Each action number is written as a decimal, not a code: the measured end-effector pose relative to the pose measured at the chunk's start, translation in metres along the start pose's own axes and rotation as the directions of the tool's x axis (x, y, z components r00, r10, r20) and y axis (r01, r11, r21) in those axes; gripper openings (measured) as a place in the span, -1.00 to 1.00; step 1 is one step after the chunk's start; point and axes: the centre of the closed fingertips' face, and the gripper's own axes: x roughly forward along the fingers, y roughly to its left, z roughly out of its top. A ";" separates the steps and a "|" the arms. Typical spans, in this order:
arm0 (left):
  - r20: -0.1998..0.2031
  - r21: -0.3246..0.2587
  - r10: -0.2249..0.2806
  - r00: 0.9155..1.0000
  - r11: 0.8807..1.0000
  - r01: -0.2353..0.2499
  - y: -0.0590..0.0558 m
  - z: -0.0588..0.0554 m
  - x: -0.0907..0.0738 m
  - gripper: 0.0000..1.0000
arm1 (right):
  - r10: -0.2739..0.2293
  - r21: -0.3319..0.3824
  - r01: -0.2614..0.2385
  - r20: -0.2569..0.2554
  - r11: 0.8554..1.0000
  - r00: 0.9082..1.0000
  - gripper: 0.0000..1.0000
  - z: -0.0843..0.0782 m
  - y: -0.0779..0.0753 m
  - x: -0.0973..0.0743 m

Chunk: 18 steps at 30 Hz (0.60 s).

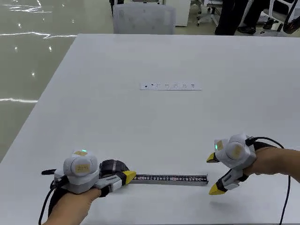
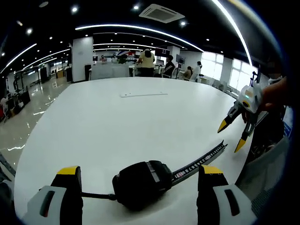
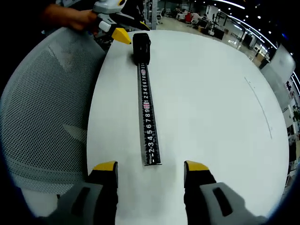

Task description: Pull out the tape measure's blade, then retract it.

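Head view: tape measure's black case sits on the white worktop, right at the tips of the left hand-held gripper. The blade is drawn out of the case and lies flat, running from the left hand-held gripper straight toward the right hand-held gripper. Its free end stops just short of that gripper's mouth.

Left gripper view: case lies between the two yellow-tipped jaws of the left hand-held gripper, with bare worktop showing on both sides of it. The jaws stand spread and straddle the case without clamping it. Blade leaves the case ahead and to the right, toward the right hand-held gripper, whose jaws hang parted above the worktop.

Right gripper view: numbered face of the blade is up, low numbers nearest. Its end lies just ahead of the right hand-held gripper, centred on the gap between the jaws. The jaws are wide apart and touch nothing, so the blade is released. Case is at the far end, well ahead.

Progress, as a judgement: the pull-out half looks done, since a fair length of blade is out and lies unheld. Retraction is not yet done. The blade holds its length with neither gripper on it, so a lock or the blade's own friction probably has to be overcome. Cannot tell from these views where the lock button sits.

Beyond both grippers: a flush socket strip in the worktop, well apart from the work.
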 end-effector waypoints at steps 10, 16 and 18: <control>-0.022 -0.009 -0.003 1.000 1.000 0.003 -0.003 -0.004 0.000 1.00 | 0.007 -0.013 -0.007 -0.020 1.000 1.000 -0.24 -0.002 -0.003 0.012; -0.030 0.000 0.000 1.000 1.000 0.000 -0.003 -0.005 0.001 1.00 | -0.008 0.013 0.008 -0.002 1.000 1.000 -0.39 -0.001 -0.009 0.012; -0.033 -0.005 -0.001 0.999 1.000 0.000 -0.003 -0.006 0.001 1.00 | -0.010 0.013 0.010 -0.004 1.000 1.000 -0.41 -0.001 -0.008 0.012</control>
